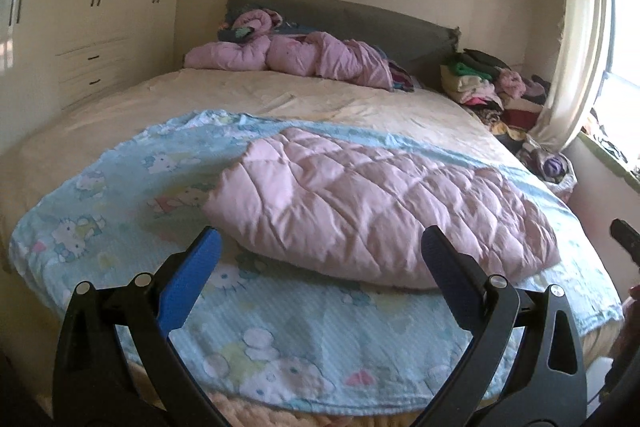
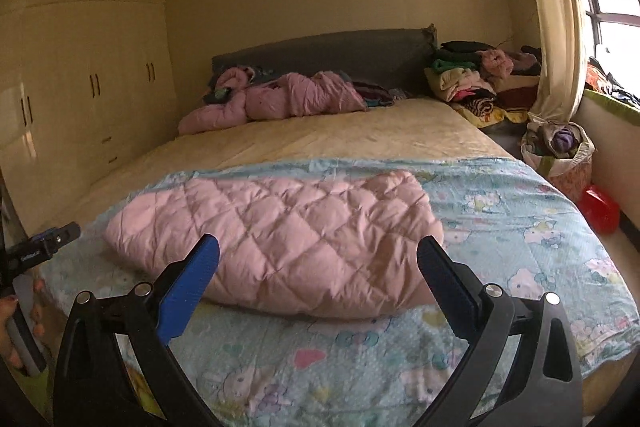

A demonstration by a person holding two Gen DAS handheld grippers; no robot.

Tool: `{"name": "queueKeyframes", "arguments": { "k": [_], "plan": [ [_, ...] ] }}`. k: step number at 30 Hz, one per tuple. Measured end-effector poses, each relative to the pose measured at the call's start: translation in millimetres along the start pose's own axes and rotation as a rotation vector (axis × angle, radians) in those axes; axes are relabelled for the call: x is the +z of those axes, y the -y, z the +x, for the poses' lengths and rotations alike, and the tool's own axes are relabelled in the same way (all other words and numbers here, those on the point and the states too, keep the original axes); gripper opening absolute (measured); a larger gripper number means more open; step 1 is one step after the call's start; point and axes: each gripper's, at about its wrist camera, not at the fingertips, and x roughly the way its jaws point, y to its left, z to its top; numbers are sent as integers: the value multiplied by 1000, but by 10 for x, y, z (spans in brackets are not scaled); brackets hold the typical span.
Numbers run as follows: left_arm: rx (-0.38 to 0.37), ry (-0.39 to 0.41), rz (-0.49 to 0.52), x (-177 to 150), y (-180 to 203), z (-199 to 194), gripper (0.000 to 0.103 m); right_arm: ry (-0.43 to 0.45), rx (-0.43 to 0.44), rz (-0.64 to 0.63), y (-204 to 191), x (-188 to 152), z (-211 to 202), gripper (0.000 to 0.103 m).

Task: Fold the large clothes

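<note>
Left of the pink quilted coat (image 1: 372,203), bare blue blanket (image 1: 120,187) runs to the bed's edge. The left gripper (image 1: 320,247) and right gripper (image 2: 318,251) hang just short of the coat, both spread wide, empty. The coat's long axis lies crosswise on the bed.

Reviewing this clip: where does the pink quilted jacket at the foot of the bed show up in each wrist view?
Left wrist view: the pink quilted jacket lies centre to right, on the blue cartoon blanket, just beyond the open fingers.
Right wrist view: the jacket lies centre to left, on the same blanket.
Shared landmark: the grey headboard behind the bed.
</note>
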Motion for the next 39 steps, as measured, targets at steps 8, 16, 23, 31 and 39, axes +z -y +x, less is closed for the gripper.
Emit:
{"name": "queueKeyframes", "arguments": {
  "k": [8, 16, 23, 31, 39],
  "plan": [
    [-22, -65, 17, -323, 180, -13, 94, -137, 25, -16, -270, -471, 68, 99],
    [2, -102, 33, -425, 238, 33, 94, -185, 38, -3, -343, -607, 155, 99],
    [0, -97, 24, -418, 224, 9, 94, -178, 39, 3, -328, -613, 134, 99],
    [1, -99, 25, -418, 223, 4, 94, -177, 42, 6, -322, -609, 114, 99],
    [6, -97, 27, -419, 218, -13, 94, -182, 47, 9, -325, -608, 108, 99]
  ]
}}
